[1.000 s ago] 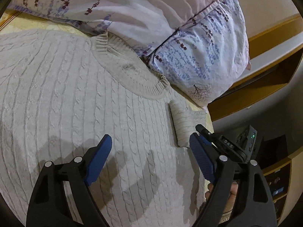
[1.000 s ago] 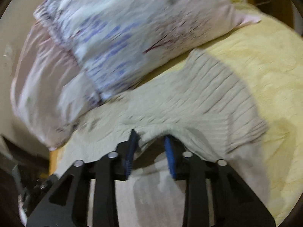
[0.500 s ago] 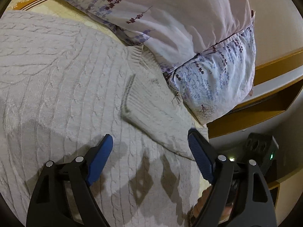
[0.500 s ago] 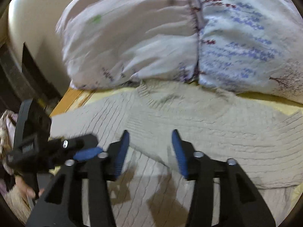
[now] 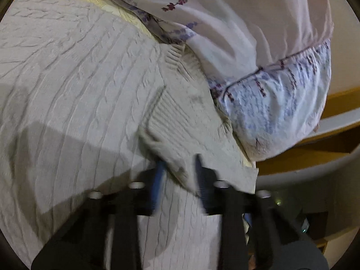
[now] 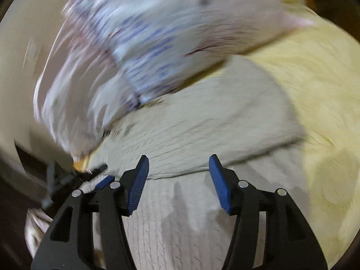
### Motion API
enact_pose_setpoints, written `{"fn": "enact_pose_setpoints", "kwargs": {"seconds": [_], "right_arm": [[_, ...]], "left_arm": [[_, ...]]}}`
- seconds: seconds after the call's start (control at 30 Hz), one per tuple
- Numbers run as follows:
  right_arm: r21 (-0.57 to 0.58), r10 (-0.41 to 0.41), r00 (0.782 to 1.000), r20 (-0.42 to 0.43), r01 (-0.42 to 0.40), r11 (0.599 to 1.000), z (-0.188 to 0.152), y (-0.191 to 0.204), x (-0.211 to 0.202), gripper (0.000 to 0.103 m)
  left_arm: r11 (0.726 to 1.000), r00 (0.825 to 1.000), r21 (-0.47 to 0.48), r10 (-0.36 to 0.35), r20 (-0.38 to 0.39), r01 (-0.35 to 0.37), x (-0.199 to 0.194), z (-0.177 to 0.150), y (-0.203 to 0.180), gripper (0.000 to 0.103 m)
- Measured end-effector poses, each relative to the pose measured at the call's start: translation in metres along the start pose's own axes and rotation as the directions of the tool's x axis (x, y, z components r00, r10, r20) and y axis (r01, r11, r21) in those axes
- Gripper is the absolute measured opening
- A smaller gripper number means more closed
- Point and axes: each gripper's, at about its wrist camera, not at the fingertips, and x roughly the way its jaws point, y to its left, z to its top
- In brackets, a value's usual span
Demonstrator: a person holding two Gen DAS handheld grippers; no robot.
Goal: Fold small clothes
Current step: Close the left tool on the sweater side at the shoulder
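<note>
Left gripper (image 5: 177, 175) clamped on folded sleeve of cream cable-knit sweater (image 5: 67, 90); right gripper (image 6: 178, 177) jaws opening, nothing between, above sweater

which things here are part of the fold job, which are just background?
In the job:
- cable-knit sweater
- its folded-over sleeve
- left gripper, shut on the sleeve
- right gripper, jaws opening, nothing between them

Just lying about:
- floral pillow
- yellow bedspread

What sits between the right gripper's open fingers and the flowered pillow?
In the right wrist view, only the cream cable-knit sweater: its folded-over sleeve lies across the stretch from the right gripper, whose jaws are opening with nothing clamped, up to the pillow.
</note>
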Motion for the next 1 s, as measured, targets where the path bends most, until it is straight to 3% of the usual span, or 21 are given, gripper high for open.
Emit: {"fn": "enact_pose_setpoints", "kwargs": {"seconds": [0.2,0.37,0.4,0.43,0.53,0.67,0.77,0.8,0.83,0.9,0.93,1.0], "right_arm": [[0.115,-0.028,0.997,-0.076,0.037,0.993,-0.002,-0.029,0.018,0.047],[0.235,-0.061,0.995,0.081,0.04,0.971,0.016,-0.041,0.013,0.045],[0.241,-0.079,0.993,0.092,0.055,0.969,0.019,-0.043,0.014,0.032],[0.238,-0.103,0.991,0.087,0.08,0.968,0.021,-0.043,0.018,0.011],[0.175,-0.114,0.988,0.103,0.095,0.98,0.011,-0.03,0.015,0.008],[0.11,-0.195,0.976,0.097,0.184,0.977,-0.005,-0.014,0.018,0.008],[0.064,-0.248,0.964,0.097,0.243,0.968,-0.01,-0.009,0.019,0.011],[0.055,-0.258,0.961,0.1,0.253,0.966,-0.012,-0.005,0.017,0.021],[0.045,-0.265,0.958,0.105,0.262,0.964,-0.013,-0.002,0.013,0.037],[0.023,-0.268,0.956,0.119,0.267,0.963,-0.018,0.003,0.004,0.054],[0.01,-0.27,0.955,0.125,0.27,0.963,-0.02,0.005,0.0,0.056],[-0.02,-0.266,0.955,0.128,0.271,0.963,-0.025,0.008,-0.008,0.062]], "left_arm": [[0.996,0.999,0.084,0.004,0.051,-0.009,-0.01,0.01,-0.009,0.007],[0.991,0.99,0.131,0.019,0.138,-0.037,-0.036,0.022,-0.014,0.006],[0.991,0.988,0.127,0.018,0.151,-0.037,-0.043,0.027,-0.013,0.006],[0.991,0.988,0.126,0.014,0.156,-0.034,-0.048,0.029,-0.011,0.006],[0.986,0.985,0.152,0.036,0.171,-0.062,-0.06,0.03,-0.006,0.006],[0.977,0.983,0.162,0.114,0.144,-0.137,-0.054,0.025,0.009,0.007],[0.977,0.984,0.146,0.138,0.111,-0.153,-0.046,0.022,0.02,0.007],[0.977,0.984,0.146,0.14,0.107,-0.154,-0.045,0.021,0.021,0.007],[0.977,0.985,0.149,0.136,0.103,-0.151,-0.046,0.019,0.021,0.007],[0.976,0.985,0.161,0.133,0.109,-0.149,-0.055,0.016,0.021,0.011],[0.974,0.985,0.172,0.127,0.113,-0.146,-0.062,0.014,0.021,0.013],[0.975,0.986,0.182,0.105,0.127,-0.127,-0.087,0.008,0.027,0.033]]}}
